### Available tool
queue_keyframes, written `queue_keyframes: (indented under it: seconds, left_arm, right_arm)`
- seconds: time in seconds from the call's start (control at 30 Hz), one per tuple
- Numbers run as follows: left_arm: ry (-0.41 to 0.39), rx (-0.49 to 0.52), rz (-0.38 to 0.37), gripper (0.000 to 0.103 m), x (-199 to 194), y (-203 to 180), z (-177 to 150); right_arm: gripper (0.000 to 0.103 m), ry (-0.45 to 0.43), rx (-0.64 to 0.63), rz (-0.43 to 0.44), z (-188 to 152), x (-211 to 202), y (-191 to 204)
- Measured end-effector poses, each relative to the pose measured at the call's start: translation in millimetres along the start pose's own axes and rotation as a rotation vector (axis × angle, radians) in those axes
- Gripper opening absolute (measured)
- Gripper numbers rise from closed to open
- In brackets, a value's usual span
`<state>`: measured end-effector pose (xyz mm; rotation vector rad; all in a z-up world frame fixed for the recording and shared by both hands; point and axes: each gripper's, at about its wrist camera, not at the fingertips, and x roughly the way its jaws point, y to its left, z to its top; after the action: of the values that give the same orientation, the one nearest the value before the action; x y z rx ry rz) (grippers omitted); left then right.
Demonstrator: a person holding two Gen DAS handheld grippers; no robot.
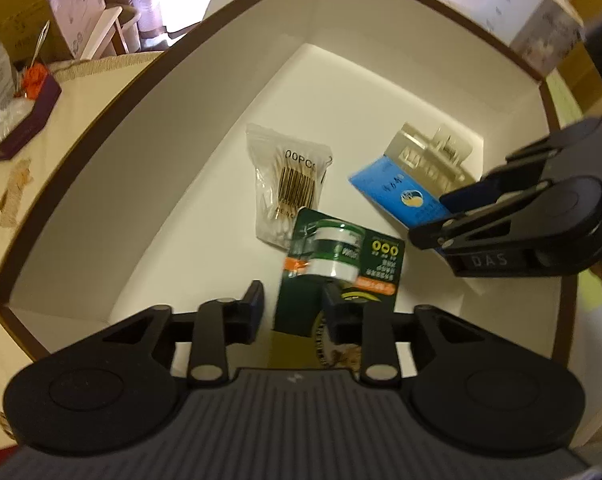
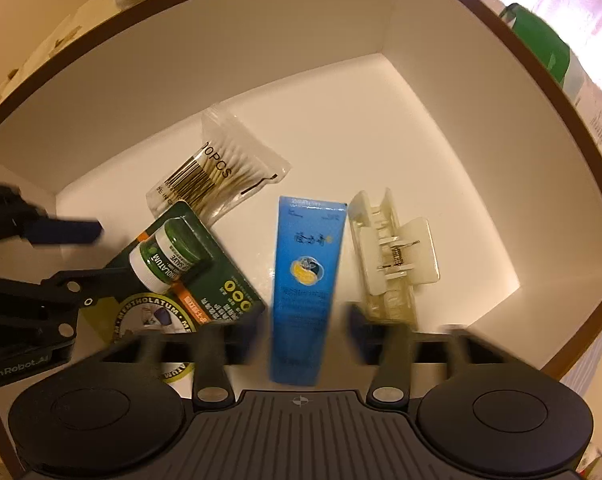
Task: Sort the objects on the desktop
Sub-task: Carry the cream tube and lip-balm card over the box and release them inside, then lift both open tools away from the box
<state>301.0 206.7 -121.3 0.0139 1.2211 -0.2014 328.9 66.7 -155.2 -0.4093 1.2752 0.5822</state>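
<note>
In the right wrist view we see the right tool (image 2: pixel 307 322) smeared by motion blur, its fingers (image 2: pixel 357 320) soft, hiding the lower end of the blue squeeze tube (image 2: pixel 307 264). The left tool (image 1: pixel 295 308) covers the bottom of the green carded ointment pack (image 1: pixel 341 264). We cannot read the small print on the clear bag of cotton swabs (image 1: pixel 287 184).

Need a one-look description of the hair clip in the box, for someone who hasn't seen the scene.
Look inside the big white box with the brown rim. Four items lie on its floor; the hair clip is the rightmost one in the right wrist view, right beside the blue tube. It is the only unpackaged item: a pale, cream claw clip with a bare metal spring, no label or print.
</note>
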Motion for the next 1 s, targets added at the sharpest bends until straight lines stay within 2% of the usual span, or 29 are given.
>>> queue_keyframes:
  seconds: [0.03,0.13,0.27,0.33,0.37,0.7,1.0]
  left_arm:
    - [-0.001,0.011,0.016,0.043,-0.3,-1.7,0.7]
    - [-0.008,0.043,0.055,0.064,-2.5,-5.3,2.2]
    - [-0.021,0.065,0.09,0.077,-7.4,-7.1,2.5]
    - [-0.024,0.071,0.095,0.08,-10.0,-7.8,1.7]
    - [-0.026,0.075,0.097,0.082,-11.3,-8.5,1.3]
    - [-0.055,0.09,0.111,0.089,-26.2,-16.5,-3.9]
    - [-0.094,0.087,0.148,0.093,-44.6,-22.6,-14.1]
  right_arm:
    - [0.082,-0.003,-0.01,0.0,0.1,-1.5,0.9]
    - [0.082,-0.009,-0.039,-0.004,0.4,-6.0,3.4]
    - [0.084,-0.013,-0.083,-0.02,-2.0,-15.5,3.7]
    - [0.097,-0.036,-0.101,-0.031,-3.5,-24.0,5.1]
    - [0.099,-0.048,-0.112,-0.041,-4.2,-28.4,5.9]
    - [0.099,-0.083,-0.155,-0.088,-25.4,-46.2,7.7]
    - [0.1,-0.156,-0.146,-0.099,-34.6,-56.3,12.9]
